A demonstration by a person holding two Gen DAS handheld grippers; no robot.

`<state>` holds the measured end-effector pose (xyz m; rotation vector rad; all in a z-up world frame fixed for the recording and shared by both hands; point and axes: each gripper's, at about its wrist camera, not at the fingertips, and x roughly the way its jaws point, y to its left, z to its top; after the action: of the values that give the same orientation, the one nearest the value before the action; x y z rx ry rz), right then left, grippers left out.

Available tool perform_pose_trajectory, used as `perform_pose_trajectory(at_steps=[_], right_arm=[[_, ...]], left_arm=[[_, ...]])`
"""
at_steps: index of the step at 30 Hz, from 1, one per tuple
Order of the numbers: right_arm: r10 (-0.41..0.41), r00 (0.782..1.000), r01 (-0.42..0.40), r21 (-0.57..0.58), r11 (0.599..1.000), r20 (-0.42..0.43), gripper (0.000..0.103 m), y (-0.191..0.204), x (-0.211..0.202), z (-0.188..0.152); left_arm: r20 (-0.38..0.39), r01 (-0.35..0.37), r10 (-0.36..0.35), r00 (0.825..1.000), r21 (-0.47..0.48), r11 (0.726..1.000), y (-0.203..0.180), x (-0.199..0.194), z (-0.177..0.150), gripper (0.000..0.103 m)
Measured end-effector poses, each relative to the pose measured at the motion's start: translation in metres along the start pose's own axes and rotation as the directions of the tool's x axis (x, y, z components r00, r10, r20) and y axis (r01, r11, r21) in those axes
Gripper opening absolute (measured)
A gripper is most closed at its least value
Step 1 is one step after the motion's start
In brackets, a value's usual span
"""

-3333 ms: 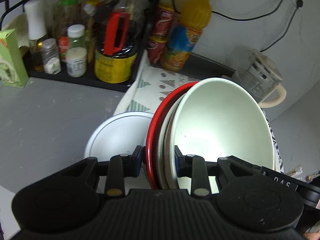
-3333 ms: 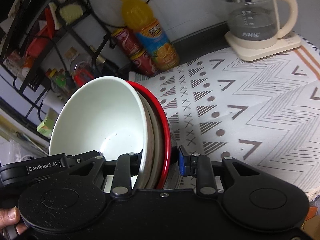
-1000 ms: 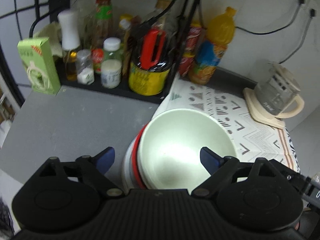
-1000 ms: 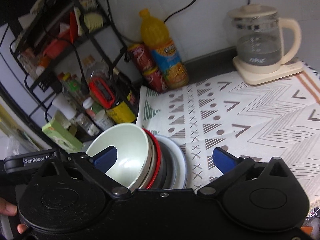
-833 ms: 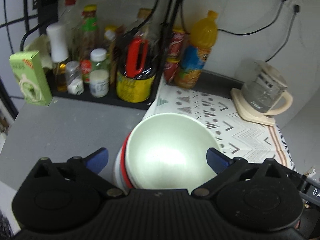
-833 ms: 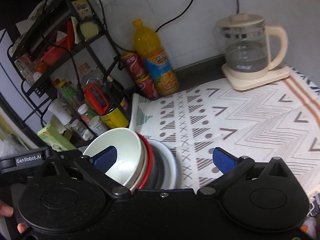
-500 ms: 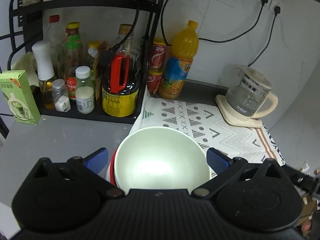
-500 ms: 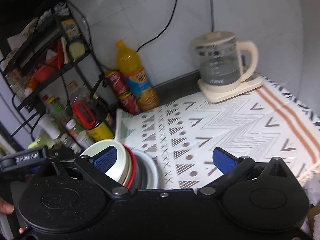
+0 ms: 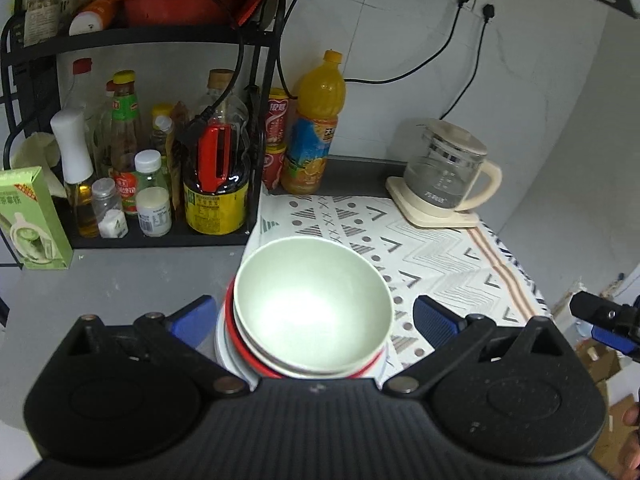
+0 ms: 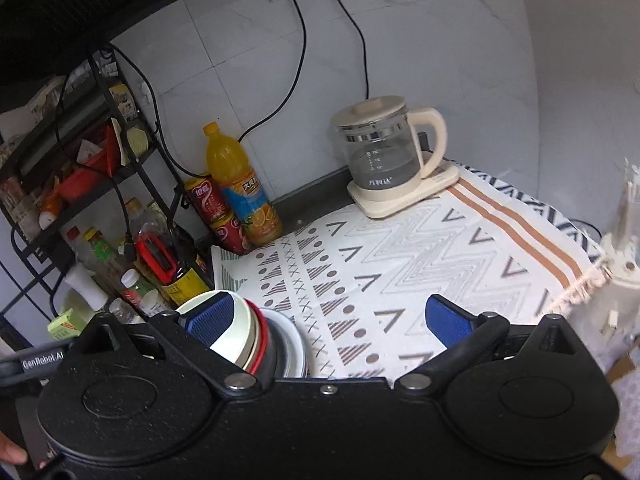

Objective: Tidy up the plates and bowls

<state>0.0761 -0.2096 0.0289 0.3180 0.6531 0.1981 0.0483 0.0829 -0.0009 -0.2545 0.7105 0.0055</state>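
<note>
A pale green bowl (image 9: 312, 300) sits on top of a stack: a beige bowl, a red plate (image 9: 230, 320) and a white plate (image 9: 224, 350) under it, on the counter at the mat's left edge. My left gripper (image 9: 312, 318) is open and empty, raised above the stack, which shows between its fingers. My right gripper (image 10: 332, 316) is open and empty, raised to the right of the stack (image 10: 256, 340), whose left part is hidden behind its left finger.
A black rack (image 9: 152, 128) of bottles and jars stands at the back left. An orange drink bottle (image 9: 312, 128), red cans (image 9: 276, 136) and a glass kettle (image 9: 444, 176) stand by the wall. A patterned mat (image 10: 420, 260) covers the counter's right part. A green carton (image 9: 28, 216) stands far left.
Both grippers let go of the tilted stack, which now rests flat on the white plate. Both have opened wide and risen up and back from it.
</note>
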Motion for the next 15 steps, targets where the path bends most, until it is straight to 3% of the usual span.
perform_pose_trajectory(at_steps=[8, 15], right_arm=[[-0.029, 0.998, 0.032, -0.061, 0.998, 0.049, 0.103, 0.012, -0.045, -0.008], [-0.027, 0.999, 0.030, -0.101, 0.994, 0.030, 0.103, 0.022, -0.061, -0.017]], left_arm=[[0.002, -0.004, 0.004, 1.000, 0.049, 0.999, 0.001, -0.031, -0.012, 0.103], [0.000, 0.012, -0.012, 1.000, 0.054, 0.998, 0.006, -0.053, -0.020, 0.103]])
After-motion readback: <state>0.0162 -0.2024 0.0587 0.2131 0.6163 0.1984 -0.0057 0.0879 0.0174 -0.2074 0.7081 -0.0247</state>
